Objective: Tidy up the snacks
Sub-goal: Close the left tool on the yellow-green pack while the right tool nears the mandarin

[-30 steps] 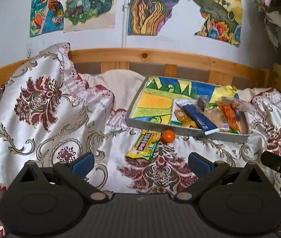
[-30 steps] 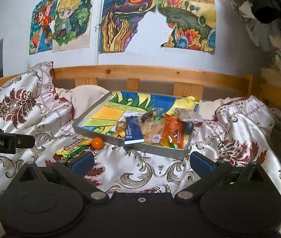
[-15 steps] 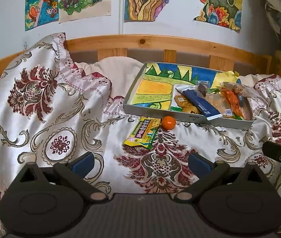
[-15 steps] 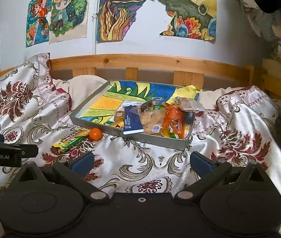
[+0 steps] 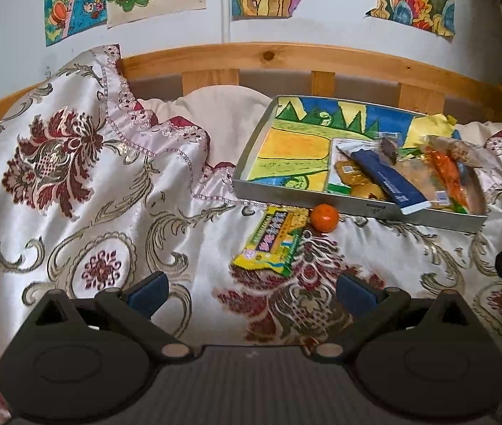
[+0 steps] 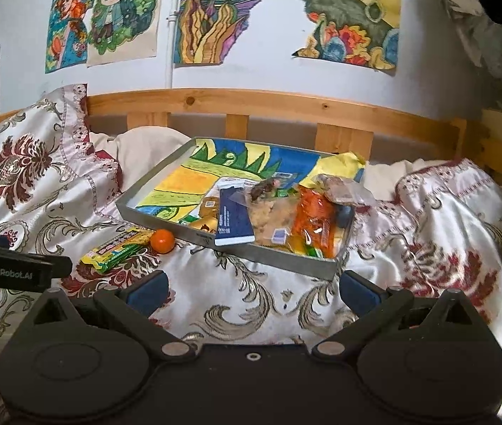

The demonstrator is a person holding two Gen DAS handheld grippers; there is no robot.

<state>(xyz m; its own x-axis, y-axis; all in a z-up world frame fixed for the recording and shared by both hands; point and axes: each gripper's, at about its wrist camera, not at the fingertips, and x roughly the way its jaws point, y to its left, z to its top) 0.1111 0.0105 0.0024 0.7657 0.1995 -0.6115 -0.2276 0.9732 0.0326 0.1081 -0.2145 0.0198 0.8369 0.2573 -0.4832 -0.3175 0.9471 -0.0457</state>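
Observation:
A grey tray [image 5: 251,163] with a colourful drawing inside lies on the bed; it also shows in the right wrist view [image 6: 151,191]. Several snack packets fill its right half, among them a blue packet [image 5: 385,180] and an orange packet [image 5: 445,170]. A yellow-green candy packet [image 5: 272,241] and a small orange [image 5: 324,217] lie on the quilt just in front of the tray. My left gripper [image 5: 251,288] is open and empty, above the quilt short of the candy packet. My right gripper [image 6: 252,288] is open and empty, in front of the tray's near corner.
The floral satin quilt [image 5: 73,163] is bunched high at the left. A wooden bed rail [image 5: 286,60] and a wall with drawings stand behind the tray. A pillow [image 5: 222,113] lies beside the tray. The left gripper's body [image 6: 13,271] shows at the right view's left edge.
Both grippers have moved forward and lower toward the tray, candy packet and orange. Both stay open and empty. No snack has moved.

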